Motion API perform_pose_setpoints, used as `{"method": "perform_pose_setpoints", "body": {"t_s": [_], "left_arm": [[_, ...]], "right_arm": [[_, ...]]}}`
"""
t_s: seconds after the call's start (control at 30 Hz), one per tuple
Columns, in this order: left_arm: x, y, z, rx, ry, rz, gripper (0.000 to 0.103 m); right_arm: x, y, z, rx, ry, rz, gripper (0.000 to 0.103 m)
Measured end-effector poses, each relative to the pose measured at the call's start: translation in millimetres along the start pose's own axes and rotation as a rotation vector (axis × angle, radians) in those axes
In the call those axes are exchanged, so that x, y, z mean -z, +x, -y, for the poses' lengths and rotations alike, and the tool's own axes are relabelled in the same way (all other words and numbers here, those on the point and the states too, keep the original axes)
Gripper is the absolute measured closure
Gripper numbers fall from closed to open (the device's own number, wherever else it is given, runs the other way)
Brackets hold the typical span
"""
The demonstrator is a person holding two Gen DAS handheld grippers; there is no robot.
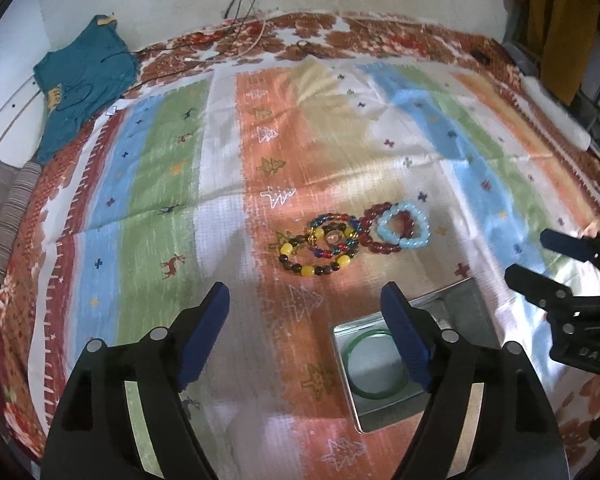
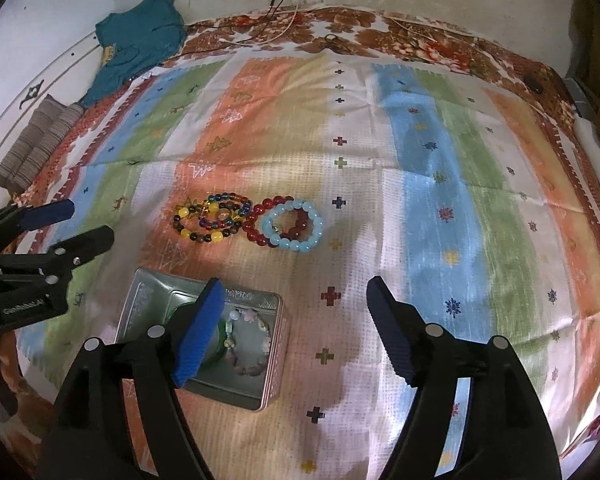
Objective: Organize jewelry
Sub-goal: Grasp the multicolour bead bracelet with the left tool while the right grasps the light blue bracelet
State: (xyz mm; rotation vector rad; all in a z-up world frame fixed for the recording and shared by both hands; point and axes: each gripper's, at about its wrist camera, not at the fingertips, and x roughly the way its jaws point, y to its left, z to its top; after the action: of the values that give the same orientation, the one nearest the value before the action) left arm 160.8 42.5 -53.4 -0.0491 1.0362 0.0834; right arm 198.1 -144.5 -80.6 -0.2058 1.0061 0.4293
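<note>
Both tools are seen released, their blue pads spread wide with nothing caught between them. The left tool (image 1: 305, 332) is held over the striped cloth (image 1: 220, 168) just beside the tin (image 2: 268, 376), with its right pad overlapping the tin's rim in the left wrist view. The right tool (image 2: 292, 328) is held on the tin's other side, and its left pad is seen in front of the tin's opening; whether it touches the tin cannot be told.

The tin, square and silvery, is laid open on the cloth. Inside it a green bangle (image 1: 360, 390) is seen against the wall, and beside that a pale bracelet (image 2: 256, 360) of small mixed pieces.

Beyond the tin, farther from the tools, four bead bracelets are clustered on the orange and white stripes. Nearest the tin is the yellow bracelet (image 2: 198, 234); a multicolour bracelet (image 2: 230, 210) is overlapped with it. Next to these a red bracelet (image 2: 260, 224) is laid, and a blue bracelet (image 2: 296, 220) rests partly on top of it.

Far beyond the tin, at the bed's edge by the wall, a teal garment (image 1: 84, 80) is spread, with a folded brown cloth (image 1: 4, 216) below it.
</note>
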Motion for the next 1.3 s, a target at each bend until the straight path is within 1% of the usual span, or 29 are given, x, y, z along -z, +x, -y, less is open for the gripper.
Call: {"method": "perform_pose_setpoints", "body": {"t_s": [0.13,0.3,0.37,0.47,0.53,0.87,1.03,1.3], "left_arm": [[-6.5,8.1,-3.7,-0.008,-0.014,-0.005,0.026],[-14.6,13.5,-6.2,0.002,-0.033,-0.001,0.025],[-16.8,16.7,-4.6,-0.004,-0.030,-0.008,0.024],[-21.7,17.1,-0.6,0.024,-0.029,-0.008,0.023],[-25.1,19.5,1.3,0.027,-0.030,-0.006,0.023],[-40.0,48.4,-5.1,0.020,-0.057,-0.033,0.023],[-44.7,63.4,-5.4,0.011,-0.051,-0.051,0.023],[-51.3,85.3,-3.4,0.018,-0.036,-0.083,0.024]], "right_arm": [[-4.3,4.6,3.4,0.001,0.016,-0.001,0.026],[-11.1,9.7,8.0,-0.003,0.021,-0.002,0.022],[-13.2,12.9,9.6,-0.004,0.027,-0.006,0.022],[-17.4,19.6,11.6,0.005,0.033,-0.010,0.022],[-20.3,24.2,13.4,0.012,0.035,-0.015,0.022],[-30.6,55.6,24.9,0.015,0.049,-0.066,0.022],[-36.7,67.1,26.1,0.013,0.046,-0.075,0.022],[-41.3,83.9,25.2,0.011,0.028,-0.092,0.022]]}}
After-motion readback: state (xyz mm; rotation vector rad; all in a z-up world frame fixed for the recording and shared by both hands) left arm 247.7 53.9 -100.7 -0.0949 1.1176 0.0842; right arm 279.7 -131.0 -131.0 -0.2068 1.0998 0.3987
